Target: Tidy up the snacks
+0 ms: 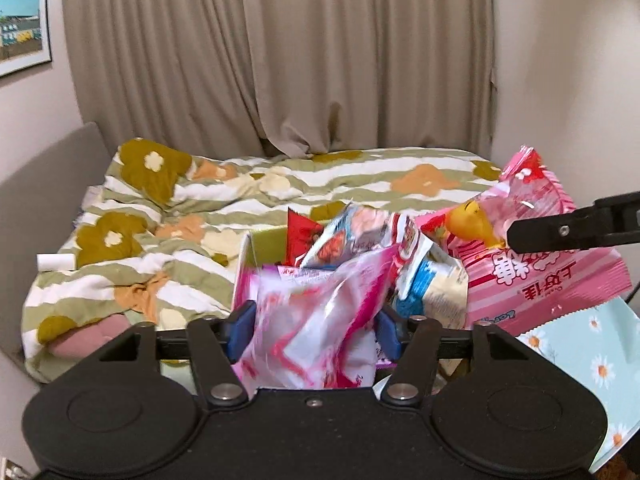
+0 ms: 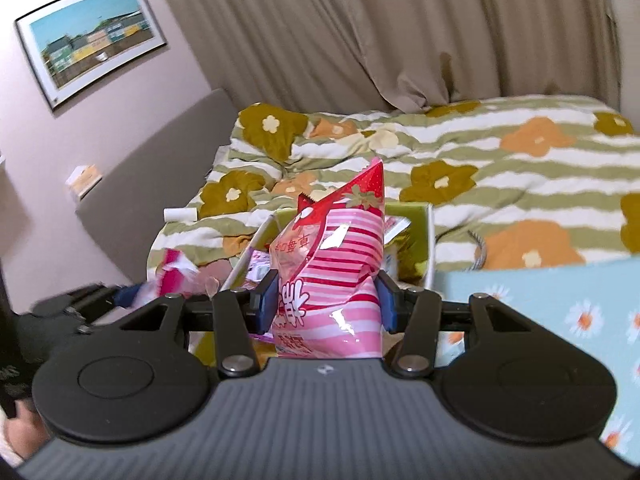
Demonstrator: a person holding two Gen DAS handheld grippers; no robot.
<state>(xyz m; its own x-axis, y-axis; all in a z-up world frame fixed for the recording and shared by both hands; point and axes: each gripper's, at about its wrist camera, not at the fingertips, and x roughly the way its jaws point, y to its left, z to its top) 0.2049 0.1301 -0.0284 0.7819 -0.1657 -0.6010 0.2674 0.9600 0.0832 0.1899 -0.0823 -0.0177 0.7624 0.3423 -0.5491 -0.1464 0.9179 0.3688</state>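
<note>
Beige curtains (image 1: 320,60) hang behind a bed spread with a striped flower quilt (image 1: 192,216), which lies rumpled and takes up most of the room ahead of both grippers. At the near edge of the quilt stands a box (image 1: 243,264) with a pale rim and green inside, crammed with snack packets, among them a red packet (image 1: 300,236) poking above the far rim and a blue and white packet (image 1: 430,288) leaning toward the right wall.

Low over the near side of the box, the left gripper (image 1: 314,330) is closed on a blurred pink and white bag (image 1: 316,320), its blue pads (image 1: 242,330) pressing the crumpled film from both sides. The right gripper (image 2: 326,304) clamps a pink striped bag (image 2: 332,264) printed with strawberries, held upright with its top corner pointing up over the box; seen from the left wrist, this bag (image 1: 532,256) hangs just right of the box, touching the packets at the rim.

A light blue daisy sheet (image 2: 560,312) lies just right of the box. Left of the box the quilt is open, with only a small white roll (image 1: 55,261) near the grey headboard (image 1: 44,184). On the left wall hangs a framed picture (image 2: 92,40).
</note>
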